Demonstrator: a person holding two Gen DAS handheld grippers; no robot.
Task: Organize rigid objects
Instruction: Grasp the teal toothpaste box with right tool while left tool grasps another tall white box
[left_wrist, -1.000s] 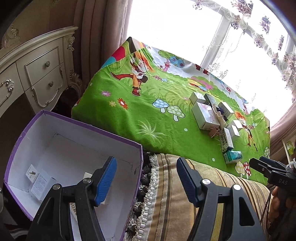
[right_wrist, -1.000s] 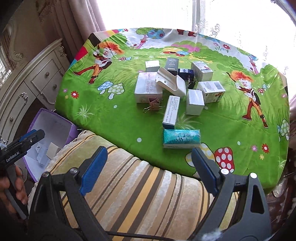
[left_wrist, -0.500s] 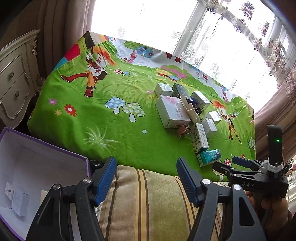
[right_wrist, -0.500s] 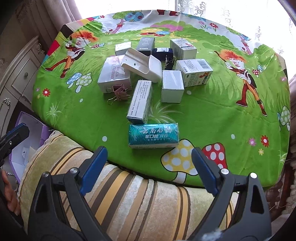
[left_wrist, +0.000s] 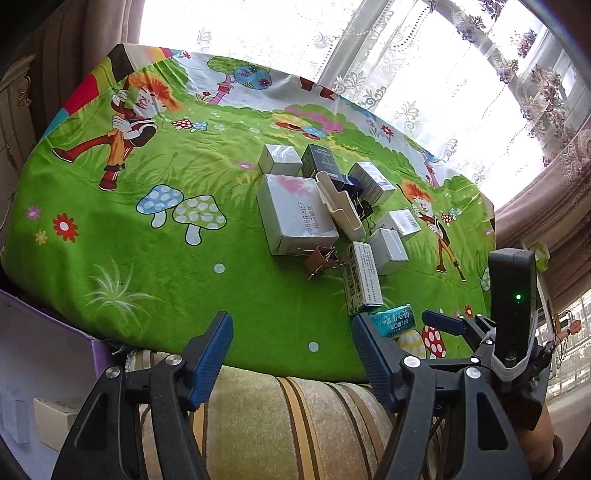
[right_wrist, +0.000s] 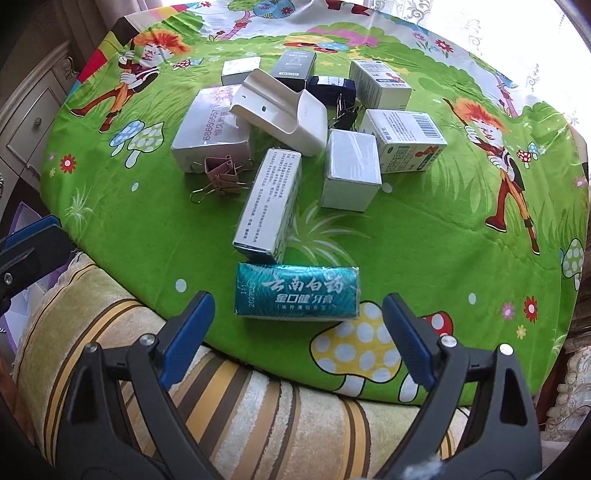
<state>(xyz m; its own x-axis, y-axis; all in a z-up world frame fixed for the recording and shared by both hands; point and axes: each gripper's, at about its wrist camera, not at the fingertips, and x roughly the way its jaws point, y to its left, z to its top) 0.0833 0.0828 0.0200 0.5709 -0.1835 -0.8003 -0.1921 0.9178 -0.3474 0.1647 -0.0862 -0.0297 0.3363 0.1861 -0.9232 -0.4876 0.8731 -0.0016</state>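
Several small boxes lie clustered on a green cartoon tablecloth (right_wrist: 424, 229). Nearest is a teal toothpaste box (right_wrist: 297, 291), also in the left wrist view (left_wrist: 393, 320). Behind it lie a long white box (right_wrist: 269, 205), a white cube box (right_wrist: 351, 170), a large white box (right_wrist: 212, 127), a beige plastic holder (right_wrist: 280, 110) and a pink binder clip (right_wrist: 221, 177). My right gripper (right_wrist: 297, 338) is open and empty, just in front of the teal box. My left gripper (left_wrist: 291, 350) is open and empty, over the table's near edge.
A striped cushion (right_wrist: 221, 406) runs along the table's near edge. A purple-rimmed white box (left_wrist: 33, 369) with small cartons inside sits low at the left. A cream dresser (right_wrist: 29, 110) stands to the left. Curtains and a bright window (left_wrist: 332, 48) are behind the table.
Both grippers have moved forward toward the table. The left view swung right, away from the purple box. The teal box now lies close before the right gripper.
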